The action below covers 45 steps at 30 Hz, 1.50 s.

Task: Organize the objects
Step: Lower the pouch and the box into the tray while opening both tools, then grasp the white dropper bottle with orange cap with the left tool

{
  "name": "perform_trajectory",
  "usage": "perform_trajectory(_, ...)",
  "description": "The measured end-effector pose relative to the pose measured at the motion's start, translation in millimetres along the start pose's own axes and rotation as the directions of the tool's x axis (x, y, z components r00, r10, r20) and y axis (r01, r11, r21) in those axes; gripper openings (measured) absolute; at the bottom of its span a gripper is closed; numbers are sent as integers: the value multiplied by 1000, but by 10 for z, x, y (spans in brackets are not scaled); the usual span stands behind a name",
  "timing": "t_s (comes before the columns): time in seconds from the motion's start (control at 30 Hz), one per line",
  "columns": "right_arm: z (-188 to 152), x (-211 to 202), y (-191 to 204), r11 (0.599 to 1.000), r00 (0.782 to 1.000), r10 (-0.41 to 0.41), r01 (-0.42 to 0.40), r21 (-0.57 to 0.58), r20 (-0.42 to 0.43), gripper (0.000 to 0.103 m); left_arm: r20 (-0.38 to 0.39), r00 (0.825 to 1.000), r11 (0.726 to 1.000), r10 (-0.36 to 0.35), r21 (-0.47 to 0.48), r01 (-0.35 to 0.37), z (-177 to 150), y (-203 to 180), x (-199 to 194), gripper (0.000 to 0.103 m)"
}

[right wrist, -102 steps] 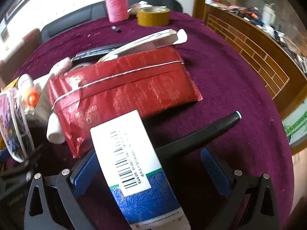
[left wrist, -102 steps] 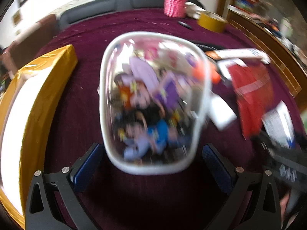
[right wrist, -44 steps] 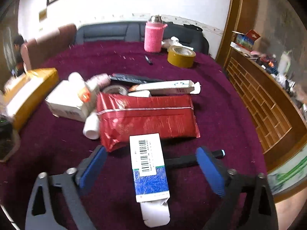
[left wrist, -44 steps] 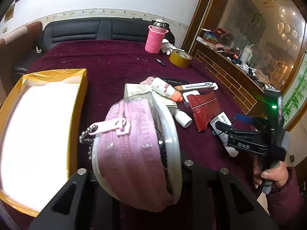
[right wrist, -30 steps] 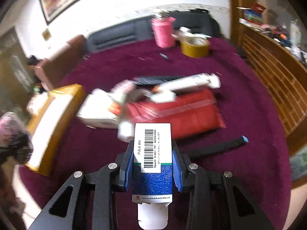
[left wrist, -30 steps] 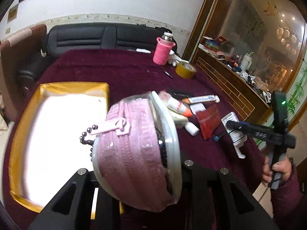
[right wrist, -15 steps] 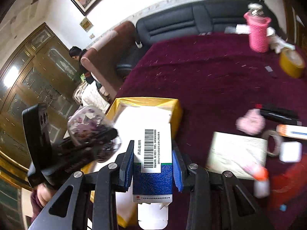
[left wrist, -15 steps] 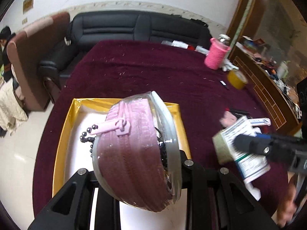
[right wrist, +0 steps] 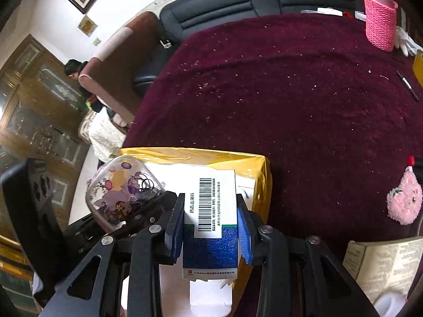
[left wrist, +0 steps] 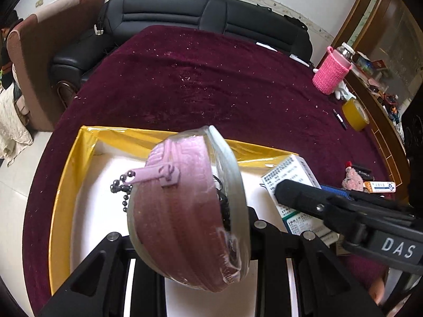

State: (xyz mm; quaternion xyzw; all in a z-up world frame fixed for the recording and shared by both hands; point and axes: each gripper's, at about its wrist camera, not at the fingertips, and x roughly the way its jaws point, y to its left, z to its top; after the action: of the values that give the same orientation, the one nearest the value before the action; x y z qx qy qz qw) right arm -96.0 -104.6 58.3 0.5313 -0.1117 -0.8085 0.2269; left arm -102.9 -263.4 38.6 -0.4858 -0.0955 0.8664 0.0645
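The pink zip pouch, with clear plastic sides and a bead chain on its zipper pull, sits clamped between the jaws of the left gripper, edge-on to the camera. It is held above the white interior of the gold box, over the near part of the box. In the right wrist view the same pouch appears at the left, its printed clear face turned toward the camera.

The blue-and-white carton, barcode side up, is gripped between the blue pads of the right gripper; both pads press on its long sides. Its open flap end points toward the camera. The carton is held over the right edge of the gold box, just right of the pouch.

The box rests on a maroon tablecloth. Farther right lie a pink plush toy and a yellow tape roll; a pink knitted bottle sleeve stands at the far right.
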Motion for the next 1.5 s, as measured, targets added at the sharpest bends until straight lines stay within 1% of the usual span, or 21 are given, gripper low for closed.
perform_trajectory(0.13,66,97,18,999,999,-41,41,-2,14,38,-4,1000,1000,3,-4,-3,17,14,74,28)
perform_trajectory(0.2,82,121,18,999,999,-48,48,-6,18,38,0,1000,1000,9,-8,-9,9,55,69,29)
perform_trajectory(0.3,88,146,34,998,998,-60,60,-12,22,38,11,1000,1000,0,-31,1,15,99,54,41)
perform_trajectory(0.37,89,159,45,998,998,-64,64,-16,25,39,22,1000,999,-3,-41,4,17,111,12,55)
perform_trajectory(0.4,93,166,47,998,998,-64,65,-19,25,39,25,1000,999,1,-41,0,18,106,-2,58)
perform_trajectory(0.47,99,172,42,998,998,-61,61,-14,29,39,32,999,999,12,-44,-11,3,116,-63,67)
perform_trajectory(0.53,101,176,49,998,998,-60,61,-11,30,41,42,999,998,22,-56,-20,-18,134,-135,69)
perform_trajectory(0.6,96,168,60,998,998,-56,56,-17,35,43,53,998,997,18,-77,-14,-40,190,-217,70)
perform_trajectory(0.67,90,165,71,999,998,-47,47,-21,38,48,66,998,995,14,-101,-7,-66,244,-310,70)
perform_trajectory(0.73,87,101,62,999,997,-46,47,-16,61,49,83,996,993,14,-120,-4,-89,283,-399,70)
perform_trajectory(0.8,89,-1,56,998,994,-57,59,-17,89,52,96,995,991,11,-135,3,-110,308,-493,70)
perform_trajectory(0.87,76,-161,30,997,991,-67,69,-19,120,59,111,994,989,5,-146,11,-143,316,-596,71)
perform_trajectory(0.9,69,-233,16,997,989,-65,68,-19,130,60,118,993,989,2,-149,16,-162,315,-651,71)
perform_trajectory(1.0,-9,-542,-60,997,983,-60,66,-28,172,65,144,990,987,-7,-160,31,-244,283,-850,76)
perform_trajectory(1.07,-104,-769,-133,997,978,-57,65,-33,201,71,162,987,984,-24,-168,51,-295,263,-973,80)
perform_trajectory(1.23,-476,-1317,-447,995,959,-74,88,-41,272,78,191,980,980,-55,-178,90,-452,156,-1229,82)
perform_trajectory(1.33,-740,-1585,-731,993,946,-103,115,-22,308,80,188,978,982,-96,-142,123,-550,-74,-1313,83)
perform_trajectory(1.4,-905,-1742,-945,991,935,-126,130,9,332,82,177,975,984,-131,-97,150,-617,-317,-1323,86)
perform_trajectory(1.43,-1000,-1830,-1079,990,928,-139,135,35,345,83,162,975,985,-149,-59,160,-661,-502,-1304,87)
perform_trajectory(1.5,-1146,-1953,-1305,987,918,-158,139,78,363,84,136,976,985,-171,-4,173,-757,-802,-1251,88)
